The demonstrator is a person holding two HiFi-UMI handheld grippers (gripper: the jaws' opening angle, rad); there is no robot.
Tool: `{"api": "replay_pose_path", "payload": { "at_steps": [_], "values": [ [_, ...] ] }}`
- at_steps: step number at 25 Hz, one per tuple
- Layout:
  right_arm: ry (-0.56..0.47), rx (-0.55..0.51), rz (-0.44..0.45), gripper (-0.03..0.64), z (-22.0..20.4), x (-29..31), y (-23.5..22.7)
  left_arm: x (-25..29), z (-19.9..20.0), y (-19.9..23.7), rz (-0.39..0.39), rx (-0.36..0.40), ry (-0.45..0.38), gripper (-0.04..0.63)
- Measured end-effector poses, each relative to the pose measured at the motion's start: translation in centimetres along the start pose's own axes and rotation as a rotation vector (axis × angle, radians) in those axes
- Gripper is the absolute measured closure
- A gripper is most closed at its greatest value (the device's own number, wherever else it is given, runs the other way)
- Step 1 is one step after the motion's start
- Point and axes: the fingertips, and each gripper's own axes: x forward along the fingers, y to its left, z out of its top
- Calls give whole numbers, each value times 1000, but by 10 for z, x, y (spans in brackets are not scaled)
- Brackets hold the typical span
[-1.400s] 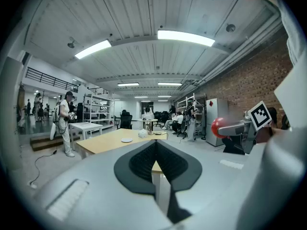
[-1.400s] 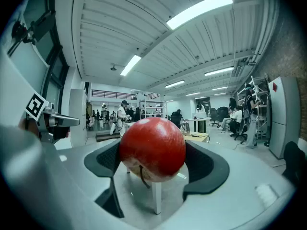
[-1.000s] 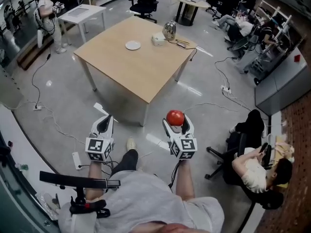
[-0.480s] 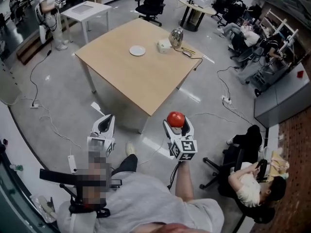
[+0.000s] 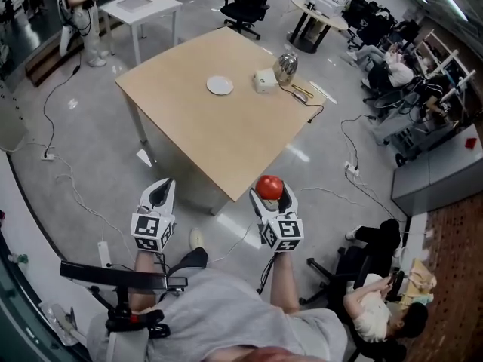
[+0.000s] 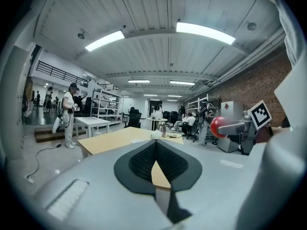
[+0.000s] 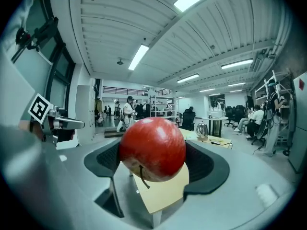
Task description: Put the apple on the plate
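A red apple (image 5: 269, 186) is clamped between the jaws of my right gripper (image 5: 270, 191), held in the air just short of the near corner of the wooden table (image 5: 189, 119). In the right gripper view the apple (image 7: 152, 148) fills the space between the black pads, stem pointing down. A small white plate (image 5: 219, 85) lies on the far part of the table, well away from both grippers. My left gripper (image 5: 159, 195) hovers over the floor to the left, with its fingertips together and nothing between them. From the left gripper view the apple (image 6: 218, 127) shows off to the right.
A white box (image 5: 264, 80), a metal kettle (image 5: 285, 68) and cables lie near the table's far right edge. Cables and a power strip (image 5: 102, 251) run over the floor. Office chairs, a seated person (image 5: 373, 315) at lower right and a standing person (image 5: 79, 6) at upper left surround the table.
The table has drawn nearer in the head view and now reaches right up to the apple. Both grippers hold the same pose, and the apple stays clamped.
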Motion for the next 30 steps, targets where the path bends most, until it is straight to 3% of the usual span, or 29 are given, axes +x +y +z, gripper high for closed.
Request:
{"api": "replay_pose_path", "payload": {
  "at_steps": [13,30],
  "values": [
    [-39,1,32,207,27,106,-23,83,23,57,27,13,-18,575],
    [-39,24,-1,207,30,158,-60,134,24,84,42,9,-9,575]
  ]
}}
